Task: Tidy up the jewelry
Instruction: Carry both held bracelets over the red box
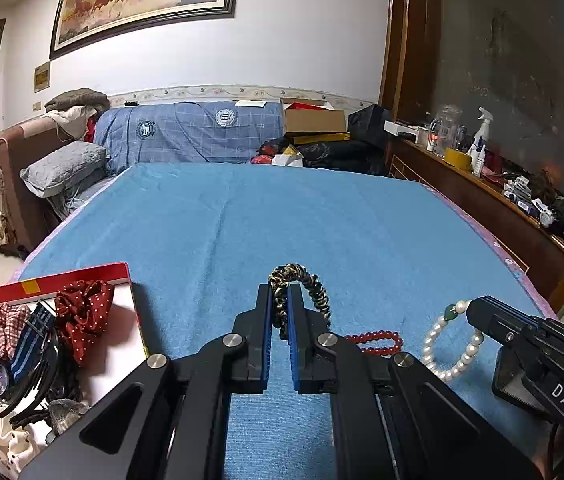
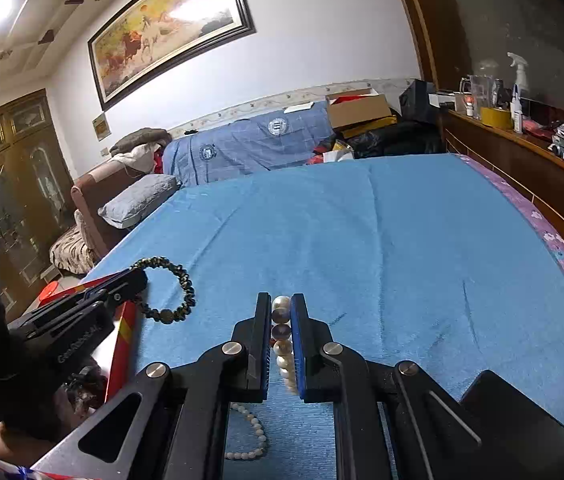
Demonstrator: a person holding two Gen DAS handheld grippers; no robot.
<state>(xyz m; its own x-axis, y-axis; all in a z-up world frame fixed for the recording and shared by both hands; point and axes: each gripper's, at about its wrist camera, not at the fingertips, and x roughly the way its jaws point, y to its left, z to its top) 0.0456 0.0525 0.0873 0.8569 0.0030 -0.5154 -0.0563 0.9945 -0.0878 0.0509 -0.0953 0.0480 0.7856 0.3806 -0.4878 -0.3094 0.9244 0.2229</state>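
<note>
Jewelry everywhere on this bed (image 1: 362,216), which has a blue towel-like cover spread over it. Going left to right in the left wrist view: a red box (image 1: 78,274) with a white inside sits at the near left corner of the cover. In it there's a red-and-white checked scrunchie (image 1: 0,330), a watch (image 1: 2,378) on a blue striped strap, a dark red polka-dot scrunchie (image 1: 84,312), some black hair hoops and a white patterned cloth piece at the bottom.

Next, the left claw (image 1: 280,306) is squeezed tight on a braided bracelet (image 1: 310,284), dark with gold-ish flecks, twisted like rope. The loop sticks up and curls over to the right of the blue pads, raised off the cover.

Just right of that, a red bead bracelet (image 1: 378,342) lies flat on the cover, partly hidden behind the left claw's body.

Further right, the right claw (image 2: 281,320) is clamped on a pearl bracelet (image 1: 452,344), white round pearls with one green bead near the grip. In the right wrist view the pearls line up between the blue pads and the rest of the loop hangs below, close to the cover; can't tell if it touches.
</note>
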